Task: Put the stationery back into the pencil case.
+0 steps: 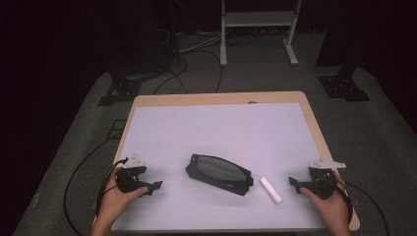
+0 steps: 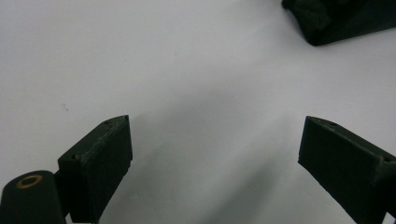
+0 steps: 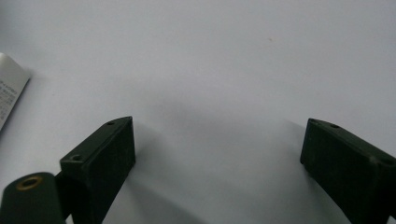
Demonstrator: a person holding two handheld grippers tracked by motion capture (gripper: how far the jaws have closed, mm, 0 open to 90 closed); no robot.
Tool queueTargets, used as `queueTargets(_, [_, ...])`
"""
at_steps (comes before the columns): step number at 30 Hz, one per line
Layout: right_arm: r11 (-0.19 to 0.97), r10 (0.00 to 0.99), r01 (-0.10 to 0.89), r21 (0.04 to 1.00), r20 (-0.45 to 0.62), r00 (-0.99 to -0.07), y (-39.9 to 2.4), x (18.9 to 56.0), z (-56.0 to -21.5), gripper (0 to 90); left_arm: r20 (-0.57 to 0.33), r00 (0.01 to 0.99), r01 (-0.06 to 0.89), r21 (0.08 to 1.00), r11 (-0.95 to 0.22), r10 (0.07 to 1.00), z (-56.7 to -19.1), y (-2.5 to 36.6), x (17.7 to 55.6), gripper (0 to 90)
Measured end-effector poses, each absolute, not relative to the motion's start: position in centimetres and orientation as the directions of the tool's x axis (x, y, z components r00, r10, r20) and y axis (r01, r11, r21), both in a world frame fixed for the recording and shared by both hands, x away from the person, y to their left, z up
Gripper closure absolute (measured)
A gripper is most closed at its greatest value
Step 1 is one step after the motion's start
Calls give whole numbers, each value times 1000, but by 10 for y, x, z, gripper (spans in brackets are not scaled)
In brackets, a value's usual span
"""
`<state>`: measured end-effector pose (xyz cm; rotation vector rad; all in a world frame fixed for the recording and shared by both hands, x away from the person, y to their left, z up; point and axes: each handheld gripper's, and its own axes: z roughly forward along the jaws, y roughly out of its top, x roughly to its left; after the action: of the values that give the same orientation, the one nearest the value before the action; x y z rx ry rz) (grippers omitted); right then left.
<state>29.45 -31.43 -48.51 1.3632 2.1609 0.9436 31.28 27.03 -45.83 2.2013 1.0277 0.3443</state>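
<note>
A dark pouch (image 1: 219, 173) with a grey top panel lies near the middle of the white table (image 1: 221, 128), and its corner (image 2: 336, 18) shows at the top right of the left gripper view. A small white stick-shaped object (image 1: 271, 190) lies just right of the pouch; its end (image 3: 9, 91) shows at the left edge of the right gripper view. My left gripper (image 1: 153, 186), (image 2: 215, 154) rests low at the table's front left, open, nothing between its jaws. My right gripper (image 1: 295, 184), (image 3: 219, 154) sits at the front right, open and empty, a little right of the white object.
The table has a wooden rim (image 1: 314, 123). Beyond it on the grey floor stand a white metal frame (image 1: 258, 29), dark stands (image 1: 344, 83) and loose cables (image 1: 187, 64). Cables (image 1: 83, 172) also trail from both grippers past the table's front corners.
</note>
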Motion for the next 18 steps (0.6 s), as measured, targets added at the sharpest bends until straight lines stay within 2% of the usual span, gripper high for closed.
queueTargets(11, [292,900,620,728,9,-435,-314,295,-485,93,20,624,581,656,-481,781,-472,268,316,18])
queueTargets(18, [302,899,641,706,13,-438,-313,298,-482,91,22,624,546,704,-455,781,-479,271,312,1])
